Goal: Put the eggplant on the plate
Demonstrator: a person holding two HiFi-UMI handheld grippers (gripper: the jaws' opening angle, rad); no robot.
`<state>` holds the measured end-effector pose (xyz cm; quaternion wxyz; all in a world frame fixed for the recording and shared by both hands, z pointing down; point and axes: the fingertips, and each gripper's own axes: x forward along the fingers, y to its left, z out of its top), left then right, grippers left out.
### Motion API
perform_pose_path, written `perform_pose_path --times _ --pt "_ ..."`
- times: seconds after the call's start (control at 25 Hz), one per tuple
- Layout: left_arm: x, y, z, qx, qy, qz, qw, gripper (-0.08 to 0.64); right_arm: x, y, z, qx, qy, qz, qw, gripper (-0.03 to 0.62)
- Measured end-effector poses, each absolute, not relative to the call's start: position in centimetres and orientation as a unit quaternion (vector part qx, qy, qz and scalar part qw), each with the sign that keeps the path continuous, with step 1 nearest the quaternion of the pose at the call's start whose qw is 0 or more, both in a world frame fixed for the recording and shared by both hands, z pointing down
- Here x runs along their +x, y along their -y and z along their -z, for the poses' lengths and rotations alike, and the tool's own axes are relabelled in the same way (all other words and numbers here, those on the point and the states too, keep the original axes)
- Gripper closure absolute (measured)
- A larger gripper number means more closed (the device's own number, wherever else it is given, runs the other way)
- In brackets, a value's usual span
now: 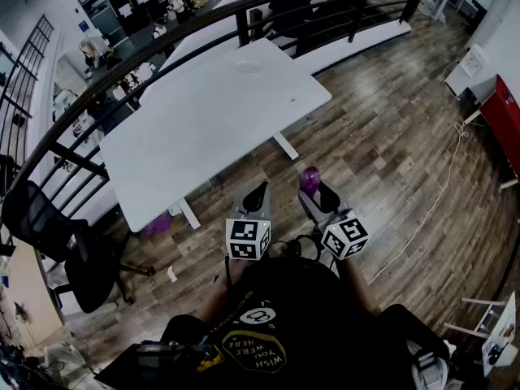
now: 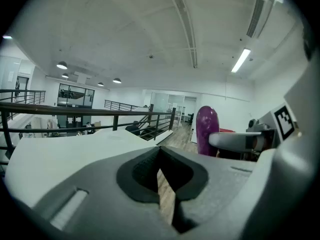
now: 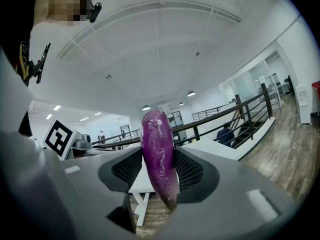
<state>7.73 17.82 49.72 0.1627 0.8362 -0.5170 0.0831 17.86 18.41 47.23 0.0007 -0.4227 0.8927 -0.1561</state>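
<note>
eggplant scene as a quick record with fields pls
eggplant: purple, upright, clamped between the right gripper's pads
right gripper: shut on eggplant, held over the floor
left gripper: shut, empty
table: white, ahead of both grippers
plate: pale round shape at the table's far end, hard to make out
task state: eggplant not yet on plate

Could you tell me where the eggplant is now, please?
In the head view the eggplant stands upright, clamped in the right hand-held gripper, above the wooden floor short of the white table.
</note>
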Motion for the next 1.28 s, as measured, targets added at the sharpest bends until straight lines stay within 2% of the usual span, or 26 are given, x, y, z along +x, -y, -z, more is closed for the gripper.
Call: perform_pose_path --times 0.56,0.8,1.0,1.28 --pt "5.9 -17.5 -49.8 0.837 0.517 -0.082 0.161 0.555 15.9 -18.1 -47.4 -0.42 -0.894 0.157 0.001 0.384" --pt "3.9 -17.1 -49.9 0.833 0.522 -0.083 0.165 0.555 14.2 -17.6 -47.0 -0.406 -0.897 0.174 0.026 0.383" --pt "1.3 -16.9 -49.9 0.832 0.524 -0.077 0.164 0.555 11.8 -17.1 -47.7 -0.412 -0.894 0.176 0.014 0.383" --pt "-1.1 -17.8 -51.4 0.841 0.499 -0.075 0.194 0.555 9.2 -18.3 -49.0 -0.428 -0.883 0.194 0.006 0.383"
